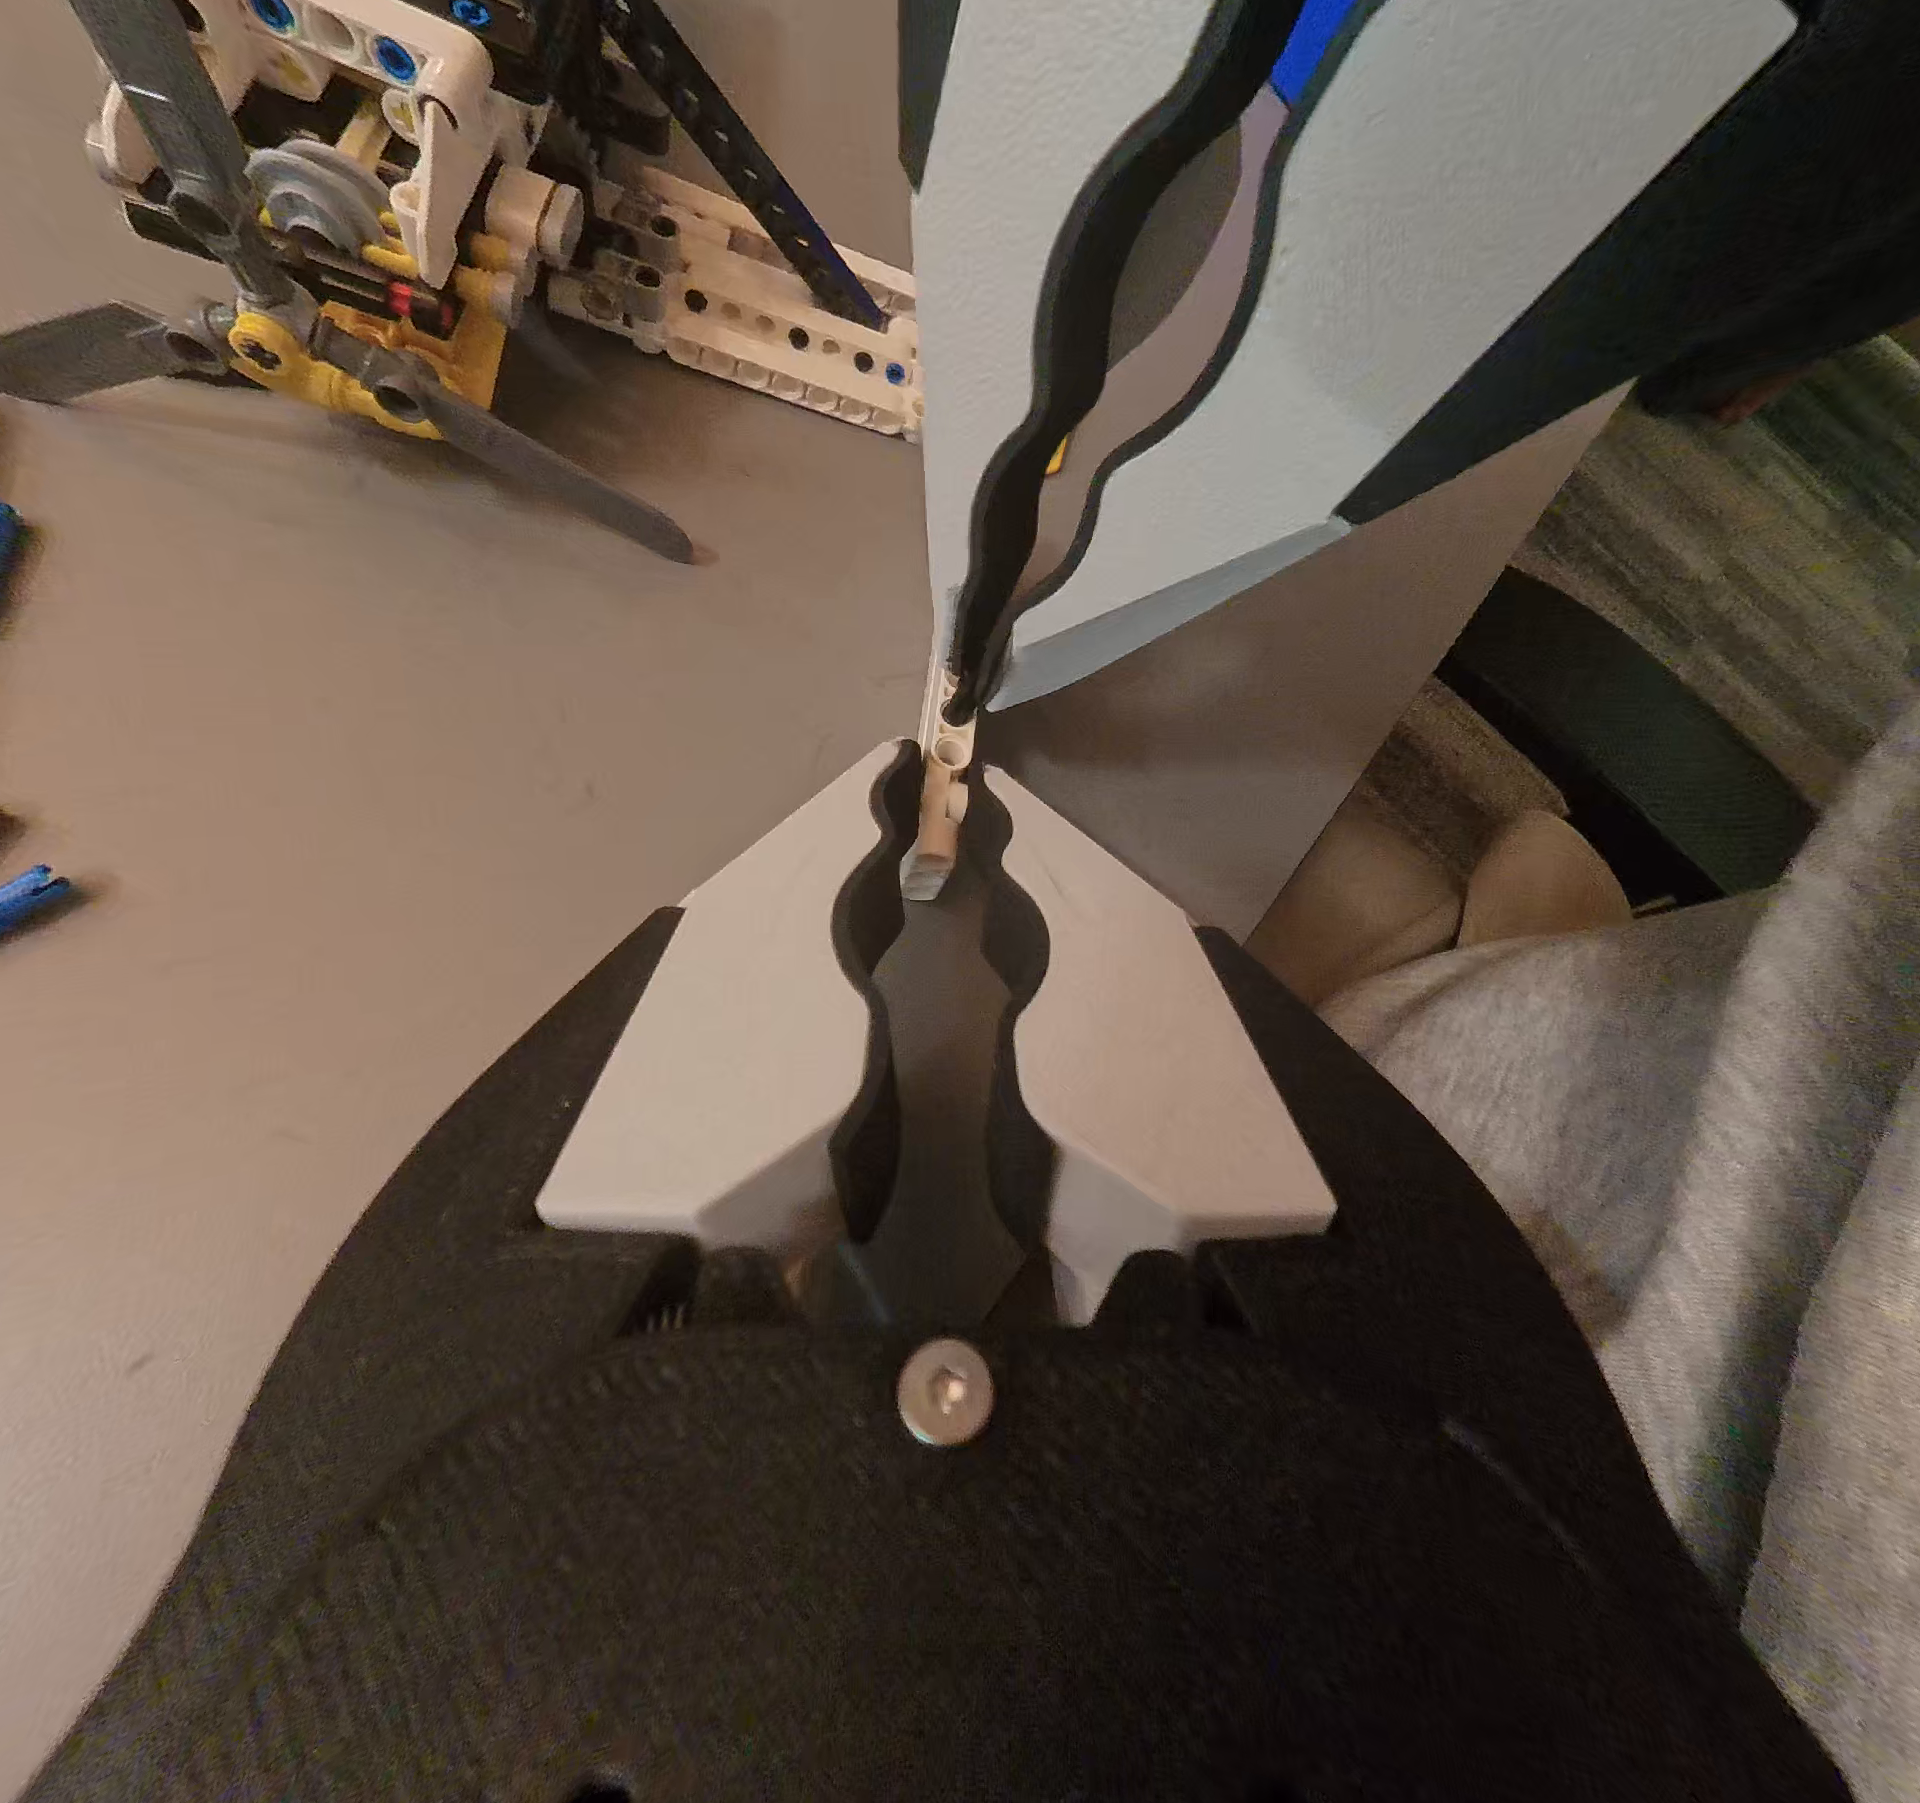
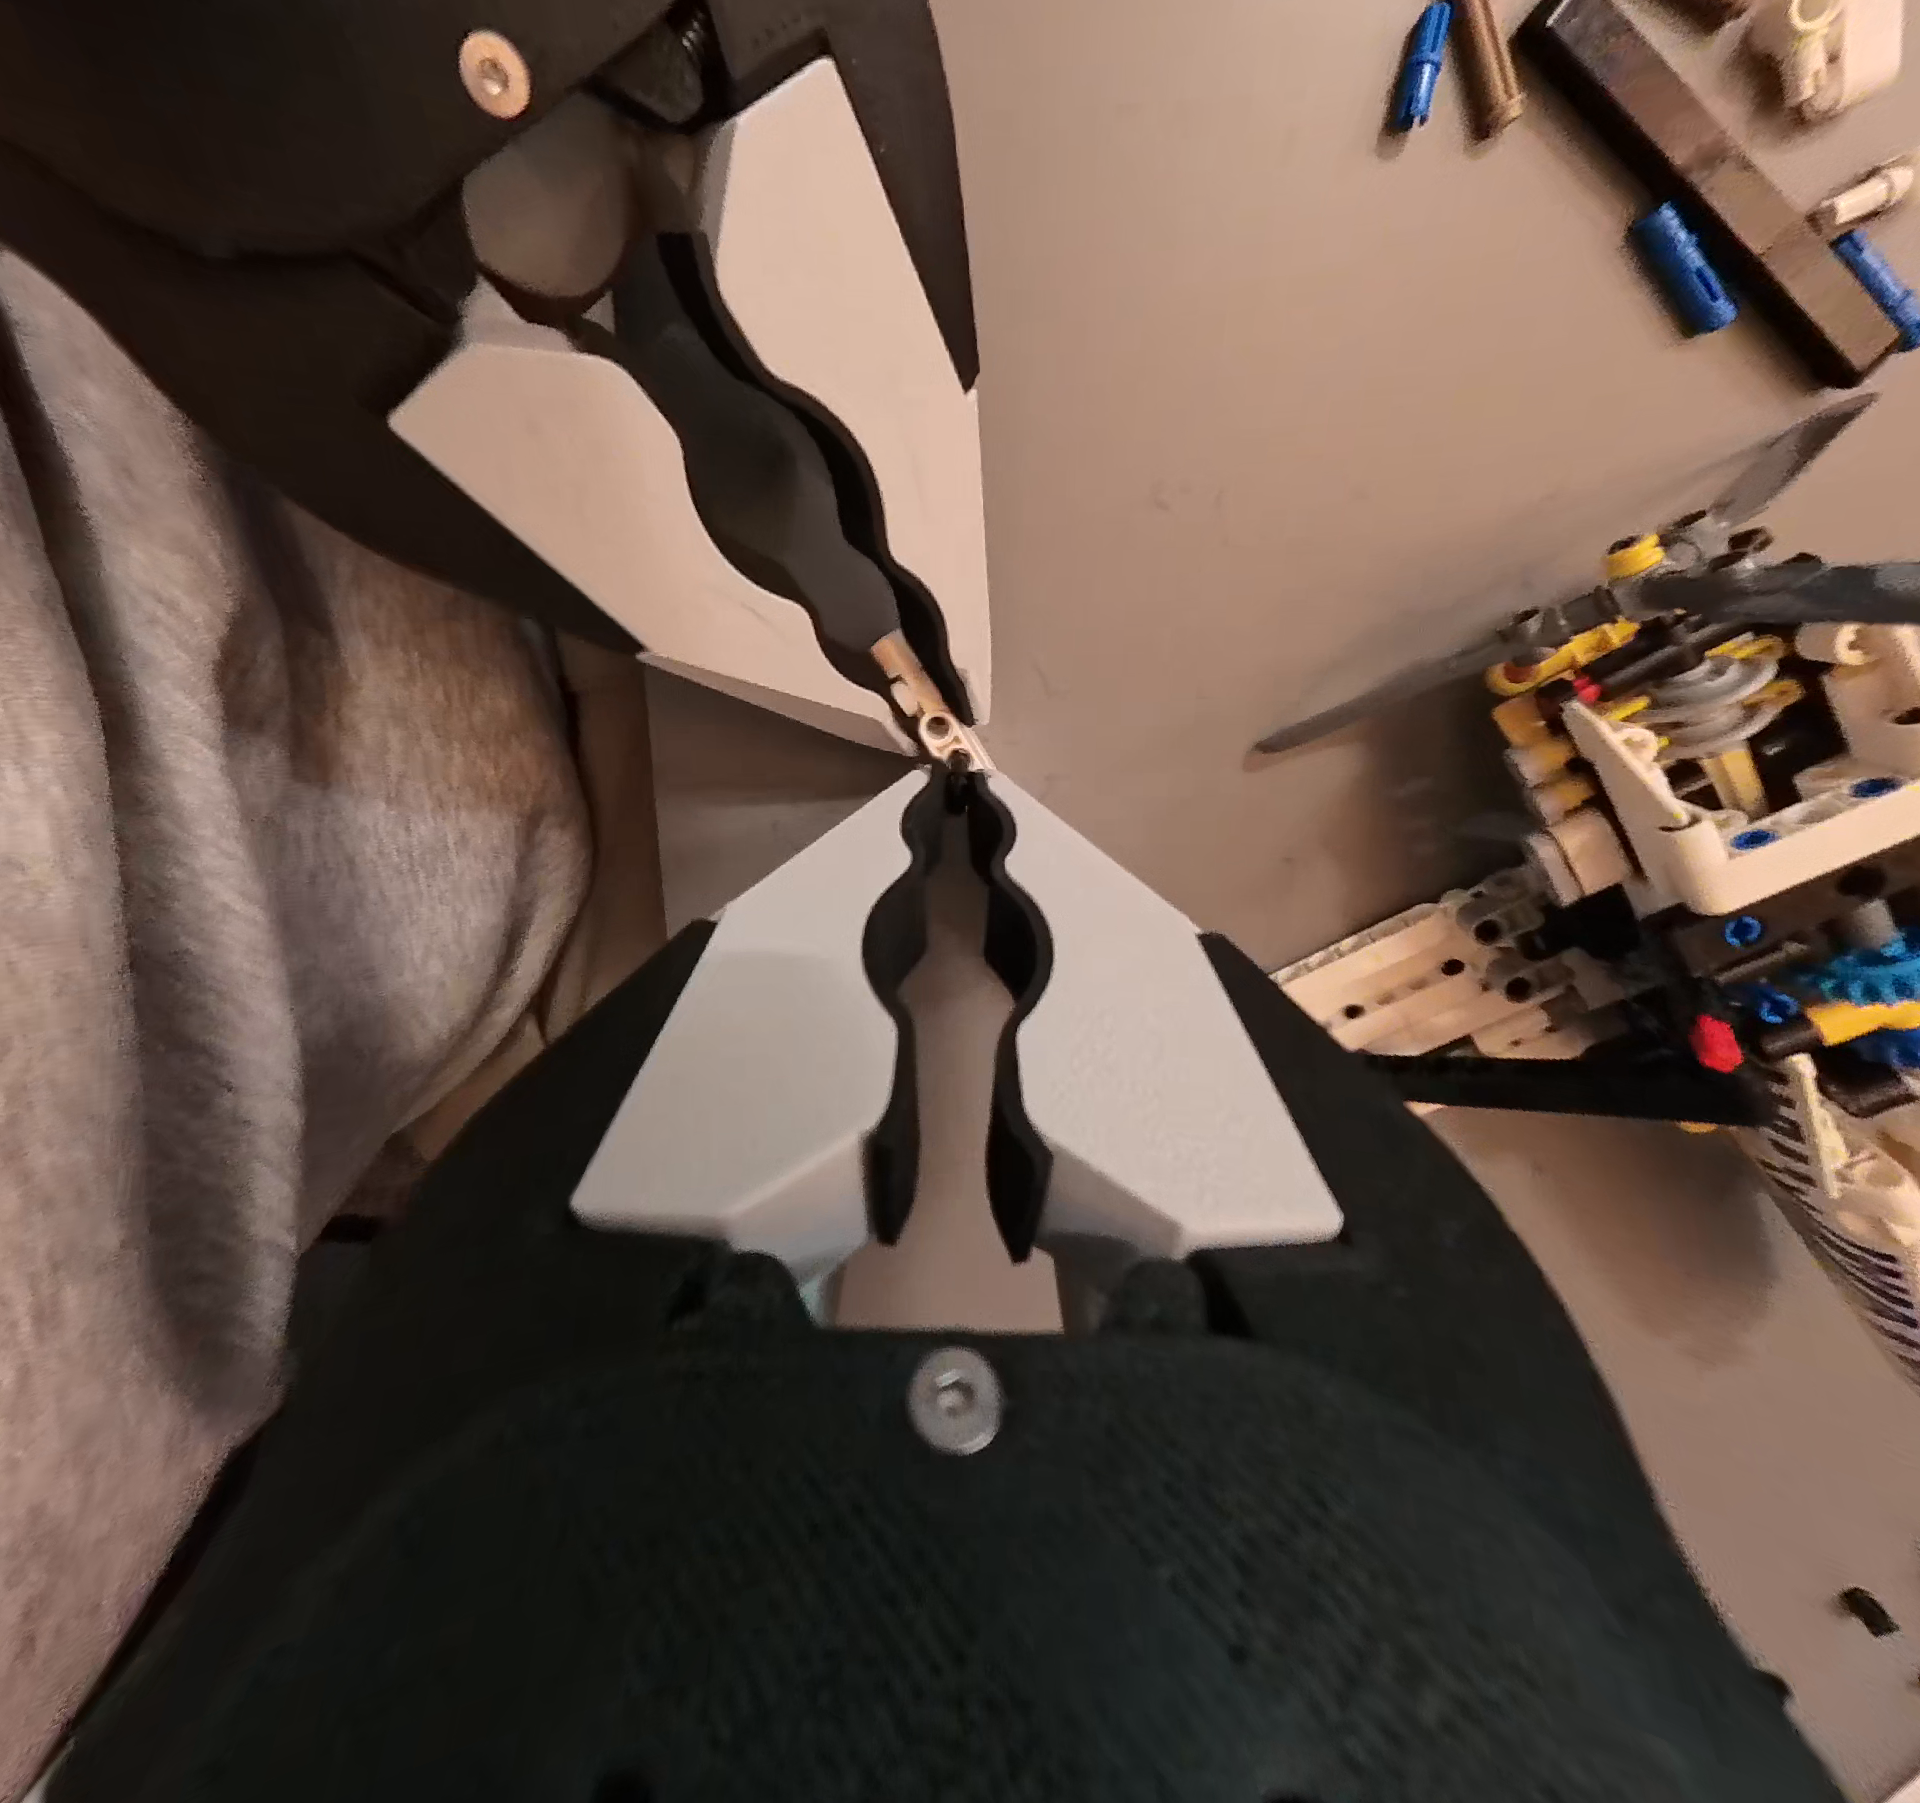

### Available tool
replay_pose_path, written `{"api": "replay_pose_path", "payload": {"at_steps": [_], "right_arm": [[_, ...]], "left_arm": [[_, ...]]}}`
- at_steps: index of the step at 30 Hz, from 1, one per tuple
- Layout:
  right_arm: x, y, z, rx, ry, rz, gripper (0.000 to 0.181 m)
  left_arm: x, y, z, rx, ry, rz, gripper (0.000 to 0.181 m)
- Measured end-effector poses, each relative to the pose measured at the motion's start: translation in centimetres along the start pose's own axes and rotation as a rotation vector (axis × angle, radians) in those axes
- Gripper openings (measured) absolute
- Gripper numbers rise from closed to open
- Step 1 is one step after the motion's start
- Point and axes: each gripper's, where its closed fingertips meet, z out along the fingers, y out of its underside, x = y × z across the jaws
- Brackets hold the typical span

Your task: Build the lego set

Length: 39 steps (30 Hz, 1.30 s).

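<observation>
My left gripper (image 1: 940, 766) is shut on a small white lego beam (image 1: 943, 797) with a tan peg on it, held above the grey table (image 1: 416, 818). My right gripper (image 2: 956, 787) is shut on a small black pin (image 2: 954, 779) and meets the beam's end hole tip to tip. In the left wrist view the right gripper (image 1: 975, 688) comes down from the top. In the right wrist view the left gripper (image 2: 940, 704) comes from the upper left with the beam (image 2: 940, 730). The half-built model (image 1: 364, 164) with grey rotor blades stands behind; it also shows in the right wrist view (image 2: 1662, 870).
Loose parts lie on the table in the right wrist view: blue pins (image 2: 1683, 267), brown threaded rods (image 2: 1486, 39), a long black block (image 2: 1704, 164), white connectors (image 2: 1808, 18). Blue pieces (image 1: 31, 896) lie at the left edge. A person's grey clothing (image 1: 1662, 1130) is close by. Left and right tips are no more than a few centimetres apart.
</observation>
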Motion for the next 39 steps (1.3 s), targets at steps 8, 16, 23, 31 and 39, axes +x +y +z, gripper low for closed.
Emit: {"api": "replay_pose_path", "payload": {"at_steps": [8,16,23,31,39], "right_arm": [[0.14,-0.17,0.06,-0.089,-0.114,0.088,0.001],[-0.17,0.02,0.1,-0.19,-0.161,0.09,0.001],[-0.36,-0.23,0.52,-0.203,-0.2,0.119,0.0],[-0.48,-0.68,0.53,-0.12,-0.195,0.085,0.0],[-0.49,-0.57,0.07,-0.01,-0.143,-0.018,0.001]], "left_arm": [[-0.04,0.03,-0.04,-0.001,-0.008,0.026,0.005],[0.09,0.11,-0.02,-0.006,-0.008,0.053,0.006],[0.4,0.28,0.04,-0.014,-0.003,0.088,0.006],[0.4,0.29,0.0,0.005,-0.008,0.066,0.006],[0.27,0.16,-0.09,0.004,0.025,-0.003,0.006]]}}
